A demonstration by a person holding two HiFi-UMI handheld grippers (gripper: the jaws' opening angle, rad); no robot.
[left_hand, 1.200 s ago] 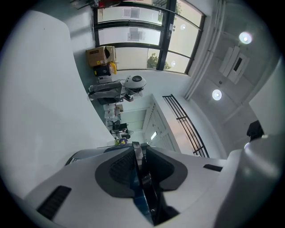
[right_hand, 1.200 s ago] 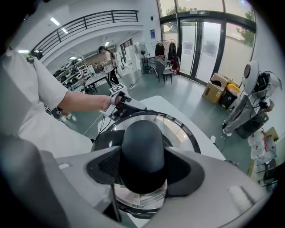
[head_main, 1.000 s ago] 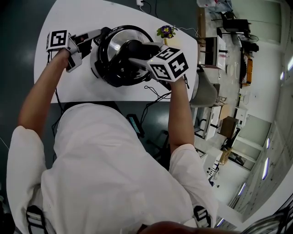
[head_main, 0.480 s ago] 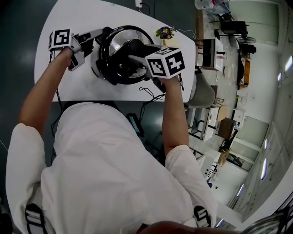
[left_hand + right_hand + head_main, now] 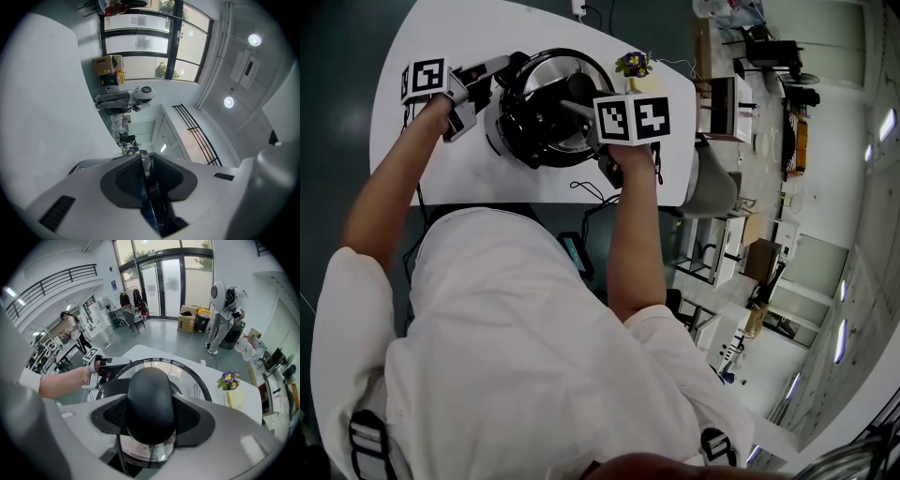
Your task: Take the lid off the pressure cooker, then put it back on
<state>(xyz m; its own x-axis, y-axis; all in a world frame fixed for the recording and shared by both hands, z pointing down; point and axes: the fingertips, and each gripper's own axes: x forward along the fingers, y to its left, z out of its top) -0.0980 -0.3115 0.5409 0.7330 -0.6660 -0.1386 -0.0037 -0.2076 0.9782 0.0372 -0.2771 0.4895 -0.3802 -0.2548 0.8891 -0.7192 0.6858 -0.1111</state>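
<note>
At the left of our white table [image 5: 441, 178], our left gripper [image 5: 495, 71] lies almost level, its jaws nearly together and pinched on a thin dark lip at the side of the pressure cooker [image 5: 517, 141]. The lid [image 5: 542, 82] sits on the cooker — our right gripper [image 5: 151, 414], pointing steeply down, clamps the lid's black handle [image 5: 149, 390]. Just right stand small purple flowers [image 5: 636, 64].

The right claw [image 5: 572, 105], clamped on the black domed handle [image 5: 151, 394] of the round steel pressure-cooker lid [image 5: 546, 70], has rolled; its marker cube [image 5: 633, 117] now faces the head view squarely, and the forearm [image 5: 633, 234] has swung leftward.
</note>
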